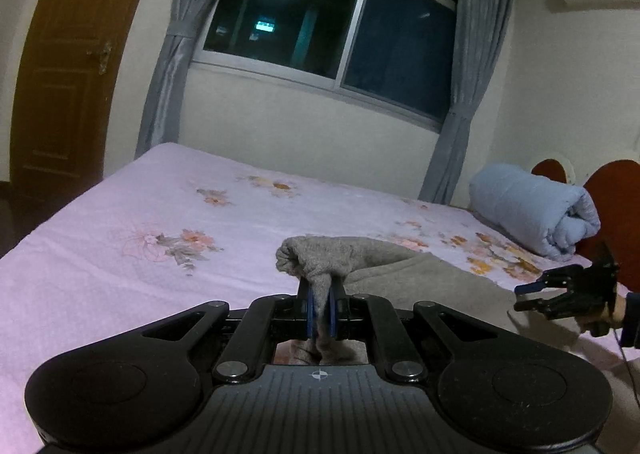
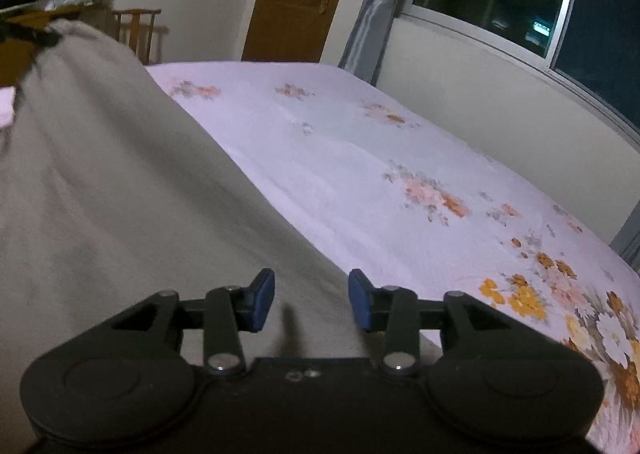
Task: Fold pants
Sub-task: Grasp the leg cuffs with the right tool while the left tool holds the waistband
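Grey pants (image 1: pixel 420 278) lie on a bed with a pink flowered sheet (image 1: pixel 140 221). My left gripper (image 1: pixel 321 306) is shut on a bunched end of the pants and holds it raised above the bed. The cloth stretches from there toward my right gripper (image 1: pixel 524 297), seen at the right edge, open. In the right wrist view the pants (image 2: pixel 112 173) fill the left side, rising to the held end at the upper left. My right gripper (image 2: pixel 311 300) is open just over the pants' near edge, with nothing between its blue pads (image 2: pixel 264 300).
A rolled light-blue quilt (image 1: pixel 532 209) lies by the red headboard (image 1: pixel 616 205) at the right. A window with grey curtains (image 1: pixel 332 21) is behind the bed, a brown door (image 1: pixel 68 65) at the left. The flowered sheet (image 2: pixel 400 173) spreads to the right of the pants.
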Demonstrator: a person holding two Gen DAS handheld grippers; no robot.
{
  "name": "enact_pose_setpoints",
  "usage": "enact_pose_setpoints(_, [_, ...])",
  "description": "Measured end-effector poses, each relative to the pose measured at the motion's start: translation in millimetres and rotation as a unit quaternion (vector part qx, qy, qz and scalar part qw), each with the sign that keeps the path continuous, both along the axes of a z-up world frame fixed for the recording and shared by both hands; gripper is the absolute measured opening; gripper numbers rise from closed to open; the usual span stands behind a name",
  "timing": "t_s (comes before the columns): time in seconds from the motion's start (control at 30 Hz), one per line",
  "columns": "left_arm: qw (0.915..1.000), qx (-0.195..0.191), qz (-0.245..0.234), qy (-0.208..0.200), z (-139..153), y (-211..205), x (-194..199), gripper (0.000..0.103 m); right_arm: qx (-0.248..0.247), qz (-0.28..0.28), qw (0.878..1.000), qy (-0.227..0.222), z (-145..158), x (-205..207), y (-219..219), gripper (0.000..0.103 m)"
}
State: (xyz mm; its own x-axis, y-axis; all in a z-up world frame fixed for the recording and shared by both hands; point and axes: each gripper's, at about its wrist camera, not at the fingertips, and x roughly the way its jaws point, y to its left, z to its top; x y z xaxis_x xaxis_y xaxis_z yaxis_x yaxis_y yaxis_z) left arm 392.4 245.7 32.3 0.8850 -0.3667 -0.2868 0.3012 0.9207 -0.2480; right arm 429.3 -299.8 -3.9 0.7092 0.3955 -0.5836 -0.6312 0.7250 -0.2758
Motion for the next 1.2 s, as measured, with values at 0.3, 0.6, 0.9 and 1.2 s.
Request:
enact_pose_setpoints(0.3, [0.9991, -0.014, 0.04, -0.002, -3, -4, 7, 0.007, 0.007, 0.057, 0.998, 0.018, -18, 31, -8, 0.034])
enact_pose_setpoints(0.6, [0.9979, -0.003, 0.054, 0.035, -19, -8, 28, 0.007, -0.025, 0.087, 0.992, 0.087, -29, 44, -2, 0.0])
enact_pose_setpoints(0.9, [0.9983, 0.001, 0.023, 0.053, -23, 0, 45, 0.008, -0.032, 0.067, 0.997, 0.006, 23, -42, -15, 0.0])
enact_pose_setpoints(1.2, [0.9973, -0.045, -0.041, 0.041, -20, 21, 11, 0.008, -0.044, 0.034, 0.998, -0.002, 67, -184, 2, 0.0])
